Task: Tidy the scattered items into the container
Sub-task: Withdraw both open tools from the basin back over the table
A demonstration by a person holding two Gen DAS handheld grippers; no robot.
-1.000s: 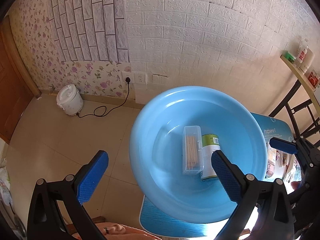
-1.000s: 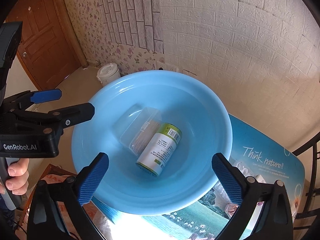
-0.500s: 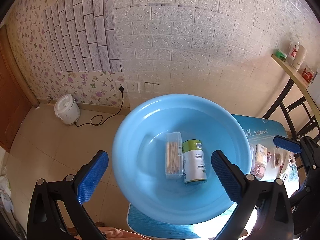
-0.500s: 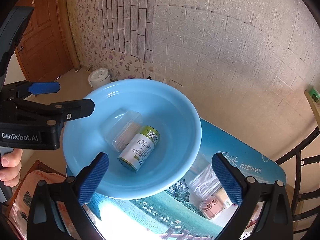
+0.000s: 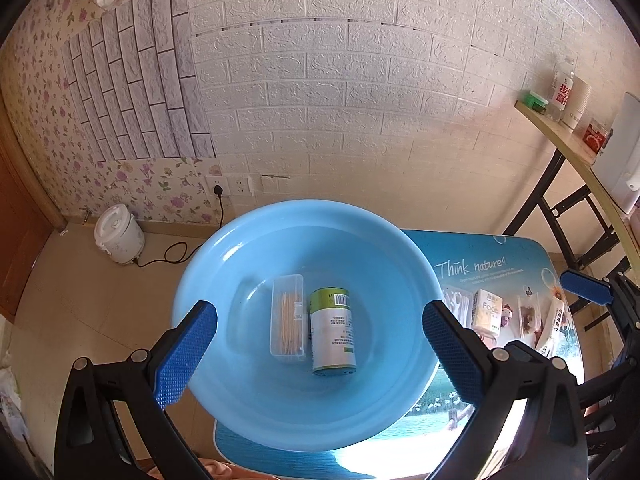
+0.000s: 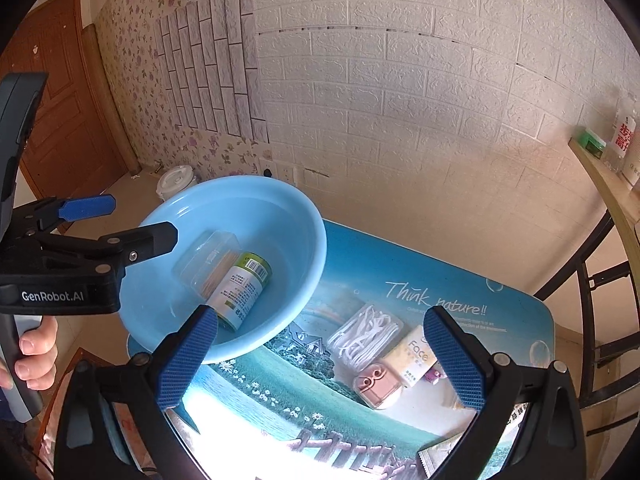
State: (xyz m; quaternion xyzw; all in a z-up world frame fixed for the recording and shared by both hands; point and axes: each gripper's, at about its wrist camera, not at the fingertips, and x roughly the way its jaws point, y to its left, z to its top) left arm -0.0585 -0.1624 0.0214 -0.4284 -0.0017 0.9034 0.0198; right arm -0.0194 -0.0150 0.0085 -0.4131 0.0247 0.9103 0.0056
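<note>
The blue basin (image 5: pixel 304 412) stands on the left part of the surface (image 6: pixel 360 264), which carries a printed landscape and the words "Think nature!!". Inside the basin, on its bottom, lie two things side by side and touching: a clear toothpick box (image 5: pixel 287 316) and, just right of it, a green and white can (image 5: pixel 332 330) on its side.

The left claw (image 5: pixel 320 352) hangs above the basin with its blue pads wide apart and nothing between them. In the right wrist view the same claw (image 6: pixel 132 220) shows at the left side of the basin, held by a hand (image 6: pixel 34 354), with its fingers apart.

The right claw (image 6: pixel 320 360) is also open and empty. It hangs over the surface to the right of the basin. Its left pad is in front of the basin rim and its right pad is near the scattered items.

These items lie on the surface, right of the basin and apart from it: a clear pack of white floss picks (image 6: pixel 366 334), a yellow "Face" tissue pack (image 6: pixel 412 356) just beside it, and a small pink case (image 6: pixel 376 386) in front of these two. Part of a sachet (image 6: pixel 436 456) shows at the near edge of the surface.

A white rice cooker (image 5: pixel 119 235) stands on the floor behind the basin, to its left, by the wall
</note>
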